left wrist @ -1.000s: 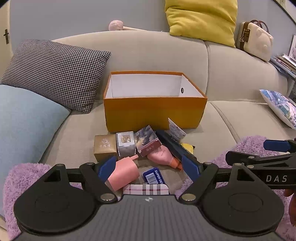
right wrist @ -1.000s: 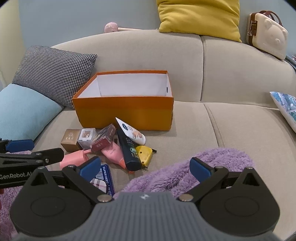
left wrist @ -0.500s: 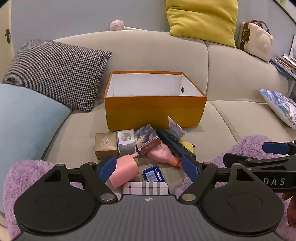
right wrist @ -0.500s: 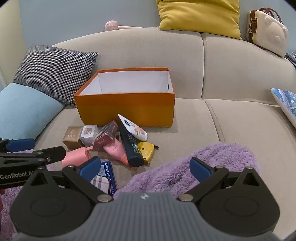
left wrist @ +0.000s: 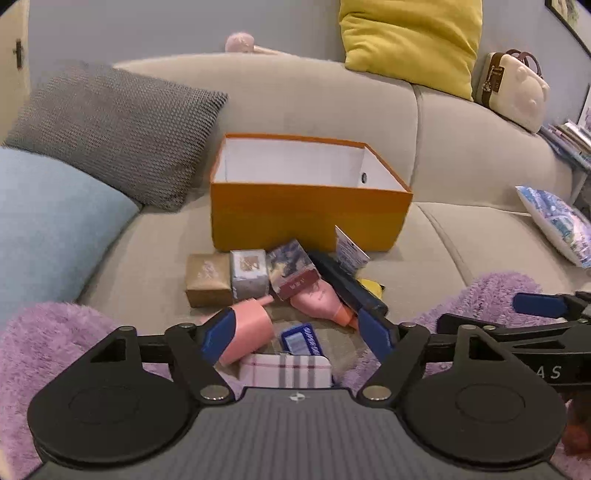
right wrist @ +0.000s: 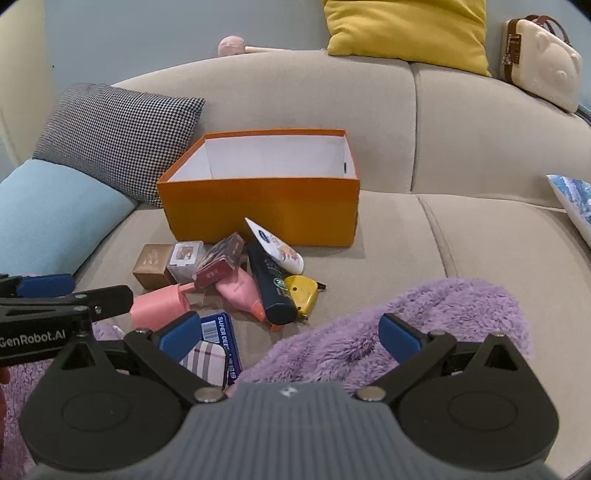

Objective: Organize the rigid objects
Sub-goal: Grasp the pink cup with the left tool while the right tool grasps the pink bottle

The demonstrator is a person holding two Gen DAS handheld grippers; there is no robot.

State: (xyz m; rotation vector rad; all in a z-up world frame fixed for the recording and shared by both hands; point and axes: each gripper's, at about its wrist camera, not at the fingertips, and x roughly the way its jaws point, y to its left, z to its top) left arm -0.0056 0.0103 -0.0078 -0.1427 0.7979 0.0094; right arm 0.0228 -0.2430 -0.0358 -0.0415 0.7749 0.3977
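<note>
Both of my tools hang spread over a beige sofa: my left hand-held gripper gapes wide with nothing between its blue pads, low over a heap of small goods, and my right hand-held gripper stands equally wide, holding nothing, above a purple fluffy blanket.

Just beyond my left pads lie a pink bottle, a blue card pack and a plaid case, the case nearest the camera. Behind them sit a gold box and a grey cube box side by side and touching, then a dark red carton tilted against a pink tube. A long dark bottle lies beside that tube, a white tube leans by its far end, and a yellow tape measure rests just right of it.

Past the heap stands an orange box, open-topped, white inside, its front wall close to the goods. At left sit a light blue cushion and a houndstooth pillow; a yellow pillow and a cream bear case top the backrest.
</note>
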